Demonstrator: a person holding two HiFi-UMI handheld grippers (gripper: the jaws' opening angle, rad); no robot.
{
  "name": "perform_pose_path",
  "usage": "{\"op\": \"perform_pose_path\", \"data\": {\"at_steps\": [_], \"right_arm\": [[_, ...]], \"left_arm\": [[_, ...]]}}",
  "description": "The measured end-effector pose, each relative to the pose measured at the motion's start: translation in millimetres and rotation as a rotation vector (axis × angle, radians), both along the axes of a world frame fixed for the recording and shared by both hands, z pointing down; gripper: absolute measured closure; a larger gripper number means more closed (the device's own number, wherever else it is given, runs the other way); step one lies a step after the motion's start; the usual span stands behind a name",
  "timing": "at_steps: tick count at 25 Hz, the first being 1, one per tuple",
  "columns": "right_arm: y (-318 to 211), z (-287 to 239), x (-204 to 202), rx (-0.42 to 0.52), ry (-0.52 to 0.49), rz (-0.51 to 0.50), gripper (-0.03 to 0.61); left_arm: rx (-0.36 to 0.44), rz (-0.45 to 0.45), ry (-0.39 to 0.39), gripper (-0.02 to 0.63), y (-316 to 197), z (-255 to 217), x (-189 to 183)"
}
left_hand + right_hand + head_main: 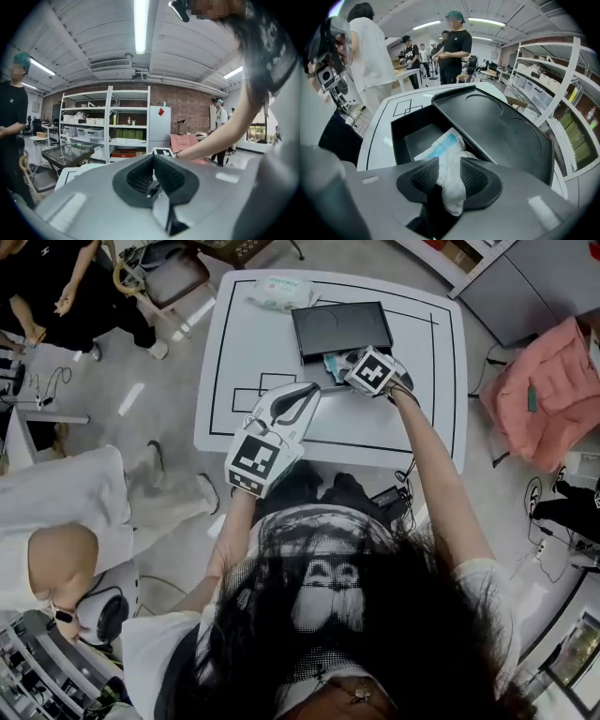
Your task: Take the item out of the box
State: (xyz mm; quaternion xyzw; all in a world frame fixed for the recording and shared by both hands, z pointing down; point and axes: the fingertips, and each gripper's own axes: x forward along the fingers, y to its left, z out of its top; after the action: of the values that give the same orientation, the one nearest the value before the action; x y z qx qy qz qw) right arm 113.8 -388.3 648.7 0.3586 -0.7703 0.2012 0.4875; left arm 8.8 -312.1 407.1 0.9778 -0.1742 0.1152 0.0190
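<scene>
White table point(431, 381) in front of you carries the black box point(417, 136) toward twelve o'clock, and the packet point(443, 145) lies inside it. Your right gripper point(449, 167) stands open with the packet between its pads. Your left gripper point(152, 171), at seven o'clock, is closed on nothing. The packet looks light, soft and slippery, so pinch its bunched middle, not a corner.

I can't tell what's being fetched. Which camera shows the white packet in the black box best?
The right gripper view: the packet sits large in the box, between the jaws of the right gripper. The head view shows just a bit; the left gripper view shows none.
</scene>
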Motion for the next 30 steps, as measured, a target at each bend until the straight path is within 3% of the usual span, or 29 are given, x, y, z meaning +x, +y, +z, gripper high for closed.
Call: {"op": "perform_pose_path", "data": {"at_steps": [6,10,15,21,30], "right_arm": [[-3.7,1.5,-7.3,-0.017,-0.013,0.034,0.477],[0.3,1.7,-7.3,-0.009,0.01,0.033,0.557],[-4.1,-25.1,-10.5,0.079,0.02,0.01,0.565],[9.0,-51.1,-14.3,0.121,0.047,-0.002,0.568],[36.9,-111.6,-29.4,0.311,-0.113,0.19,0.568]], "left_arm": [[-0.006,0.005,0.008,0.614,-5.3,2.6,-12.4],[-0.006,0.009,0.016,0.614,-7.3,1.4,-16.0],[-0.007,0.017,0.016,0.614,-9.6,0.3,-18.3],[-0.017,0.021,0.015,0.614,-13.9,3.7,-26.0],[-0.029,0.062,0.008,0.614,-15.2,10.7,-35.0]]}}
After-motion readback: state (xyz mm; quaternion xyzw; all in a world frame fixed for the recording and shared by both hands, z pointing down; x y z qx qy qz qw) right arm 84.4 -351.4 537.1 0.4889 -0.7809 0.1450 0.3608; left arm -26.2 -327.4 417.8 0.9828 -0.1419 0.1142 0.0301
